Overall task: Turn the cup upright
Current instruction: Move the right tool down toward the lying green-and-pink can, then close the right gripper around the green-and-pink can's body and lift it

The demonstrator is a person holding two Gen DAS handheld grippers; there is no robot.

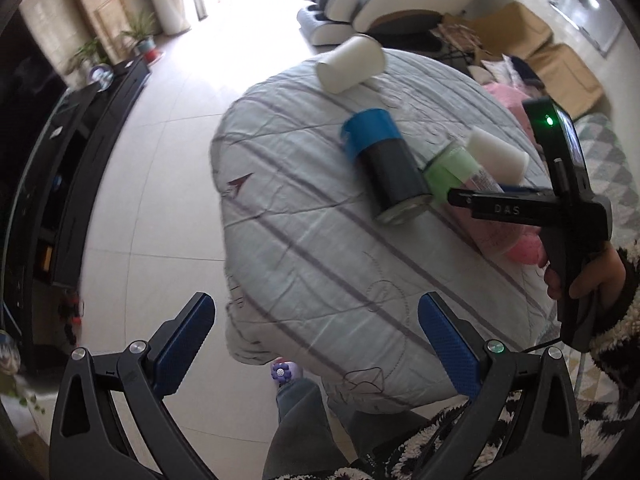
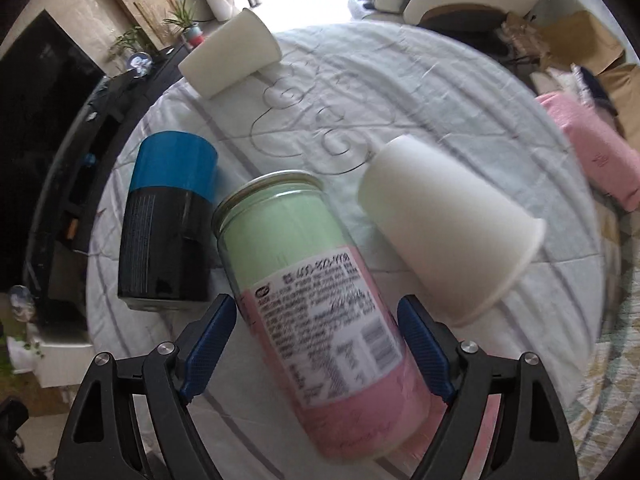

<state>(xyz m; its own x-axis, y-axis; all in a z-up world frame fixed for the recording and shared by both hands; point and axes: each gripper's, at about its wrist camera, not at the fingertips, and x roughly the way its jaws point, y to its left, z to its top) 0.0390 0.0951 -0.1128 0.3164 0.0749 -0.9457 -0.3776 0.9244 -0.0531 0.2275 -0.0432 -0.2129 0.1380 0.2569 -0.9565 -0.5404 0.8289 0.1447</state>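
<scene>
Nothing was flipped yet. I held the right gripper [image 2: 316,344] with fingers wide, straddling the green-pink can [image 2: 320,308] without gripping. The near cup [image 2: 448,236] lay beside it, the far cup [image 2: 230,58] at the worktop [image 2: 420,92] edge. The left gripper [image 1: 316,344] was wide, empty, well back.

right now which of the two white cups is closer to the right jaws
The white cup beside the green-and-pink can, just off the right gripper; the other white cup sits at the table's far edge.
</scene>
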